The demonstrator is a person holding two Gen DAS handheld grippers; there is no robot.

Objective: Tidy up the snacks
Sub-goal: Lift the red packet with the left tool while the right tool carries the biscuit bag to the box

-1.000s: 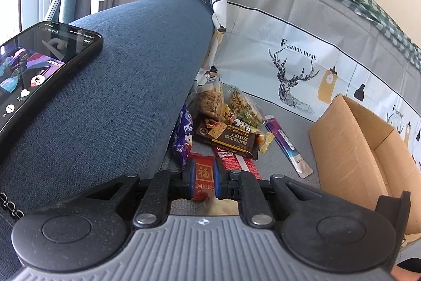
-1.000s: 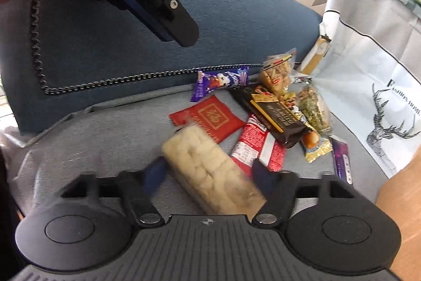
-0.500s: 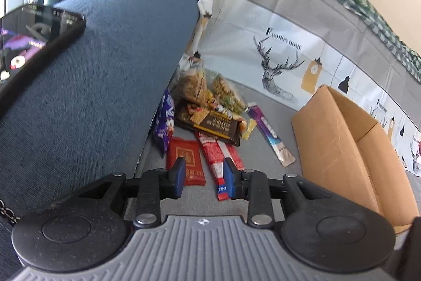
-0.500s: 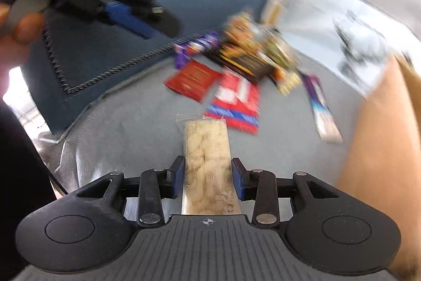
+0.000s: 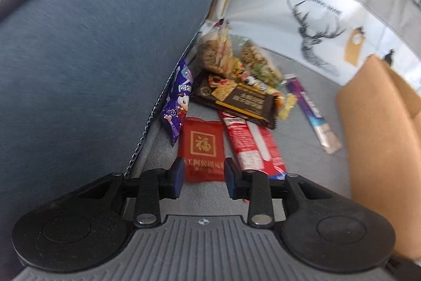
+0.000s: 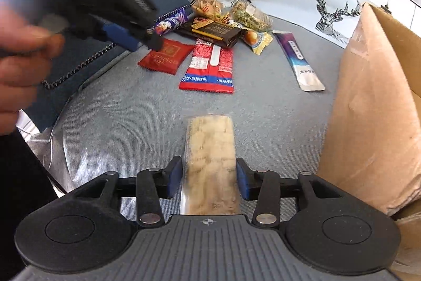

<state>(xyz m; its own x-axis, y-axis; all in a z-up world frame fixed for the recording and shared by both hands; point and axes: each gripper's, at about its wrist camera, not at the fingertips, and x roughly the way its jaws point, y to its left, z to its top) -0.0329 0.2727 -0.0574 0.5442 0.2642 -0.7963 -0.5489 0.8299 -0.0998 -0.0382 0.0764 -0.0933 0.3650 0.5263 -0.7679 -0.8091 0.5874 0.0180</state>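
My left gripper point(image 5: 202, 177) points down at a red square packet point(image 5: 204, 146). Its jaws are opening and stand either side of the packet's near edge without pressing on it. In the right wrist view the same left gripper point(image 6: 150, 40) hovers over that red packet point(image 6: 165, 57), held by a hand. My right gripper point(image 6: 209, 181) has a pale cereal bar point(image 6: 210, 146) in clear wrap between its jaws. They are opening, a thin gap shows at each pad, and the bar's near end is blurred. A cardboard box point(image 6: 368, 109) stands just to the right.
Several snacks are heaped on the grey seat point(image 6: 131, 117): a dark brown packet point(image 5: 236, 99), a long red wrapper point(image 5: 250, 141), a purple stick point(image 5: 310, 109) and a purple candy packet point(image 5: 177, 107). A blue cushion point(image 5: 92, 44) rises at the left. A deer-print cloth point(image 5: 315, 25) hangs behind.
The left gripper went from shut to open and sank closer to the red packet; the phone left its view. The right gripper rolled level, closed around the cereal bar, then widened slightly.
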